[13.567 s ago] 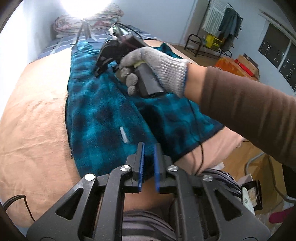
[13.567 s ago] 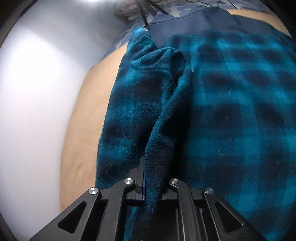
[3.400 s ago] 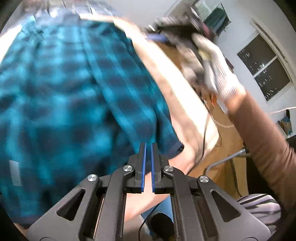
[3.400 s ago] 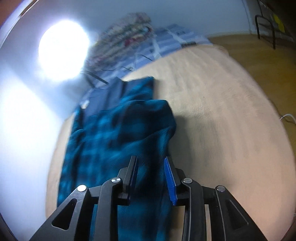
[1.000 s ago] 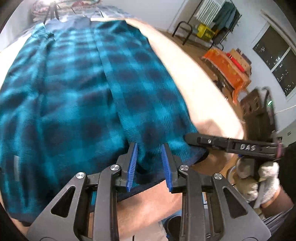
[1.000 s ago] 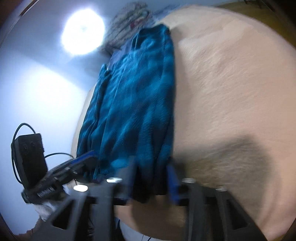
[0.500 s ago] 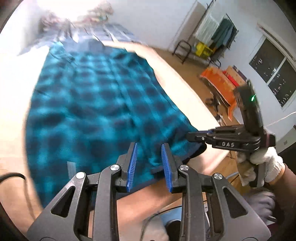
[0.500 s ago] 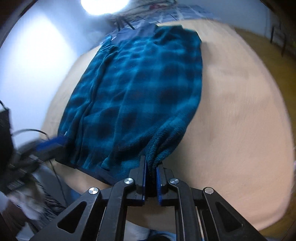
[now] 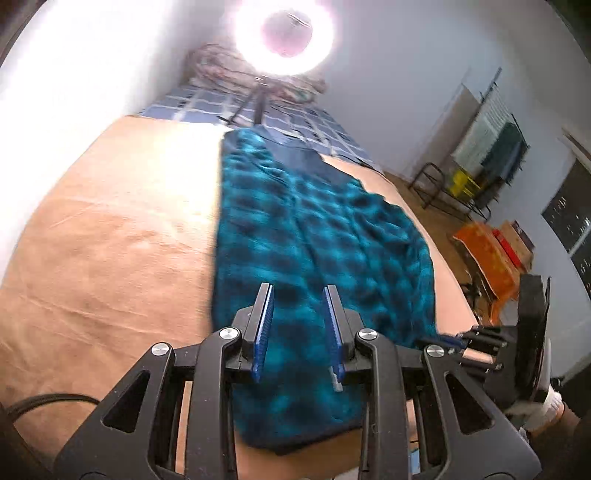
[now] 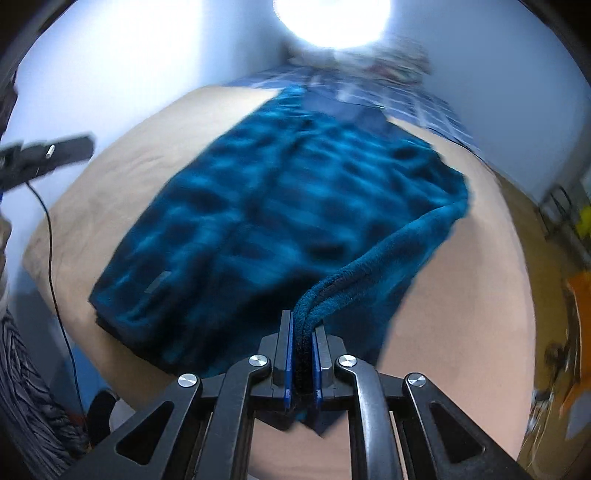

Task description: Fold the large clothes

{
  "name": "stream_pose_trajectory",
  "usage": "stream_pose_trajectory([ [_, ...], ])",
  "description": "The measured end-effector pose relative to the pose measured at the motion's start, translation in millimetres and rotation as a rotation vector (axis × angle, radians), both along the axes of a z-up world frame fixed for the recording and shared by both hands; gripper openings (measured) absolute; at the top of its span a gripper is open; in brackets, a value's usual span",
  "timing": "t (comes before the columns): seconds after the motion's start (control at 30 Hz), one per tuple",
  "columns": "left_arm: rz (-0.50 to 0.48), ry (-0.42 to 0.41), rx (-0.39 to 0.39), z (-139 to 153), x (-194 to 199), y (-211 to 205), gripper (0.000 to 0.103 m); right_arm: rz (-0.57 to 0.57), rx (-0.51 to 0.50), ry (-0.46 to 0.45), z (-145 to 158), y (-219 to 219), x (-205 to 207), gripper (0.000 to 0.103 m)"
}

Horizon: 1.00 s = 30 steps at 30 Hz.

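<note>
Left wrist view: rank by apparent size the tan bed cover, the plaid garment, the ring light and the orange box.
1. Tan bed cover, largest.
2. Plaid garment.
3. Ring light, though glare swells it.
4. Orange box, smallest; it sits farther off, so its true size is unsure.

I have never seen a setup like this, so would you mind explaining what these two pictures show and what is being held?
There is no robot here: a person holds a two-finger gripper in each hand, and a wide-angle camera on each looks forward along its fingers. One picture is from the left hand's tool, the other from the right's. On the tan bed cover lies a teal plaid fleece garment. The right gripper has just closed on a corner of the hem, which is clamped between its blue pads and lifted off the bed. The left gripper hovers over the near end with its jaws apart, holding nothing. The glare at the top is a ring light.
</note>
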<state>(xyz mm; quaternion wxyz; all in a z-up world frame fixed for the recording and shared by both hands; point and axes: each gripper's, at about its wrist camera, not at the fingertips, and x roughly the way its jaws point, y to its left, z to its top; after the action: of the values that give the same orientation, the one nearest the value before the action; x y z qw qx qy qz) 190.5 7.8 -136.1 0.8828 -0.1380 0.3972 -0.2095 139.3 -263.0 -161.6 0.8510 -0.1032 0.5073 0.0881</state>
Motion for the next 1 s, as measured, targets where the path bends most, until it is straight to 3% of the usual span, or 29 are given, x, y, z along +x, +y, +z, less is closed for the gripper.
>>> stream_pose_trajectory([
  [0.2,0.066,0.013,-0.062,2,13,28,0.027,0.172,-0.068,0.047,-27,71,15,0.006],
  [0.33,0.068,0.014,-0.066,2,15,30,0.027,0.329,-0.212,0.082,-52,107,2,0.006],
  [0.43,0.055,0.025,-0.062,-2,17,24,0.027,0.38,-0.253,0.093,-60,109,-2,0.006],
  [0.87,-0.014,0.093,-0.053,-22,27,-7,0.027,0.404,-0.203,0.097,-44,87,-19,0.006],
  [0.9,-0.021,0.102,-0.054,-24,28,-10,0.027,0.41,-0.2,0.102,-47,86,-19,0.008],
  [0.97,-0.045,0.109,-0.051,-26,26,-16,0.027,0.422,-0.163,0.107,-46,82,-19,0.023],
  [1.0,-0.057,0.107,-0.046,-27,25,-19,0.027,0.428,-0.113,0.125,-42,78,-19,0.038],
])
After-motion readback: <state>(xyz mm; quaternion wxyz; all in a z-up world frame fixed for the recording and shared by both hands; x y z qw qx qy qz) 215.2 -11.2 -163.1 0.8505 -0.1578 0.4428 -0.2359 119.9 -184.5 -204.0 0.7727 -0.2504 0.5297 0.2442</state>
